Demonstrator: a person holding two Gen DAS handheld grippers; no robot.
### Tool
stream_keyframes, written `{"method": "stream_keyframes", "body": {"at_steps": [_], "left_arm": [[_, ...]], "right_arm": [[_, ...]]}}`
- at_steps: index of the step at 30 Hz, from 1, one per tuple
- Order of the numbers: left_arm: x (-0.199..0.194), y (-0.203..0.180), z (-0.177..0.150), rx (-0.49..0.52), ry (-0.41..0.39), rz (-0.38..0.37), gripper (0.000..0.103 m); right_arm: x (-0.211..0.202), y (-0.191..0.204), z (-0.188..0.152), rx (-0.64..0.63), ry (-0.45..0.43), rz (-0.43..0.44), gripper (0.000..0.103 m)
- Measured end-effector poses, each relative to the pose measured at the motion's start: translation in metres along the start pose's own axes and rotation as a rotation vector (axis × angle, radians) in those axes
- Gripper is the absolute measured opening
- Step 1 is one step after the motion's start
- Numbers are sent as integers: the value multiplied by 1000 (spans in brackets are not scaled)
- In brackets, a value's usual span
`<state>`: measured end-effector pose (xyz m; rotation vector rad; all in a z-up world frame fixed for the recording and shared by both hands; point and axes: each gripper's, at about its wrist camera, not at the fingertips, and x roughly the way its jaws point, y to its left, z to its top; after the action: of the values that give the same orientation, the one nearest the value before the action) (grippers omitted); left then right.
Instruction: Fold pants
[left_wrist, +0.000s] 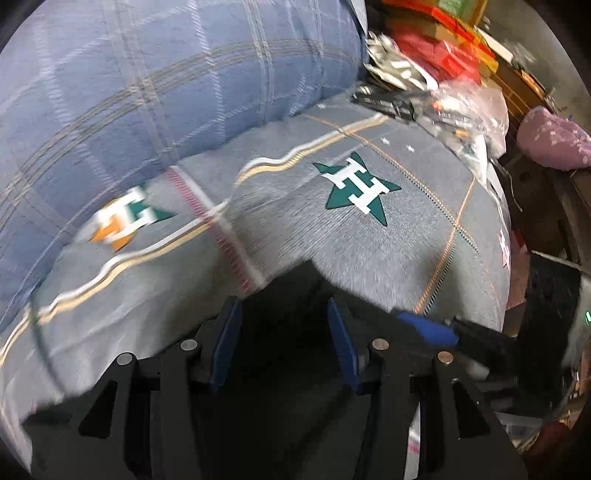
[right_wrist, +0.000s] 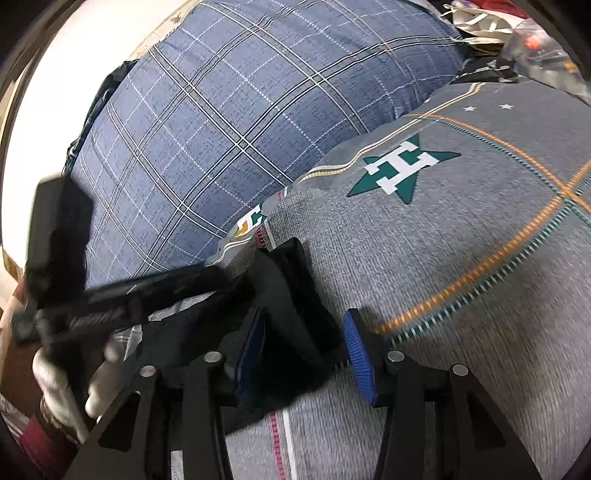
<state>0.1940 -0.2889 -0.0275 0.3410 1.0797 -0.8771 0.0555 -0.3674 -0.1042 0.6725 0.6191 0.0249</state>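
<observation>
The left tool (left_wrist: 282, 347) has its two blue pads (left_wrist: 225, 350) spread apart, with dark cloth lying between them. It is not pinching anything. The right tool (right_wrist: 306, 354) is spread wide too, and dark cloth sits between its pads as well.

That dark cloth is the black pants (right_wrist: 295, 314). They lie on the bed, near its closest edge, on top of a grey quilt (right_wrist: 461, 277) with a green star (right_wrist: 402, 166) on it. The pants look bunched up, not flat. A big blue checked pillow (right_wrist: 240, 129) rests behind the quilt, touching it. The left tool's camera is blurry, so it hides small things.

I think the pants are soft, light and floppy. They will sag and wrinkle when lifted, not stay stiff. A good place to take hold is an edge or a corner, like the waist or a leg end, one tool on each side. The quilt is soft too, so a tool could pinch it by mistake.
</observation>
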Motion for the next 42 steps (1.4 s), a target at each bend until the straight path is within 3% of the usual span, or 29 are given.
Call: {"method": "stream_keyframes", "body": {"at_steps": [3, 4, 5, 7, 9, 10, 11, 13, 20, 25, 29, 36, 39, 42], "left_arm": [[24, -8, 6, 55, 55, -22, 48], [32, -12, 8, 73, 70, -20, 54], [36, -15, 9, 91, 69, -11, 60], [39, -22, 11, 121, 70, 5, 60], [38, -27, 12, 138, 76, 32, 41], [35, -28, 12, 144, 78, 42, 26], [33, -29, 12, 145, 82, 30, 20], [25, -27, 9, 143, 68, 28, 18], [-29, -16, -7, 65, -54, 0, 17], [-85, 23, -38, -65, -160, -26, 17], [-115, 78, -78, -238, -222, -64, 17], [-121, 160, -158, -502, -239, -35, 18], [-122, 187, -187, -616, -240, -33, 21], [-139, 202, -208, -691, -287, -64, 36]], "right_arm": [[2, 3, 1, -10, -9, 17, 54], [3, 4, 0, -15, -11, 20, 54], [4, 5, -1, -22, -15, 20, 54], [6, 10, -3, -47, -24, 12, 55], [10, 15, -6, -75, -21, 11, 56], [13, 18, -9, -87, -14, 14, 56], [15, 20, -11, -99, -6, 18, 46], [20, 21, -15, -94, 25, 52, 25], [-5, 48, -23, -102, -41, 99, 20], [-16, 104, -32, -191, -29, 151, 20], [-9, 159, -48, -311, 21, 179, 20], [51, 233, -92, -474, 197, 207, 21], [76, 250, -114, -512, 263, 211, 28], [87, 260, -127, -515, 299, 223, 41]]}}
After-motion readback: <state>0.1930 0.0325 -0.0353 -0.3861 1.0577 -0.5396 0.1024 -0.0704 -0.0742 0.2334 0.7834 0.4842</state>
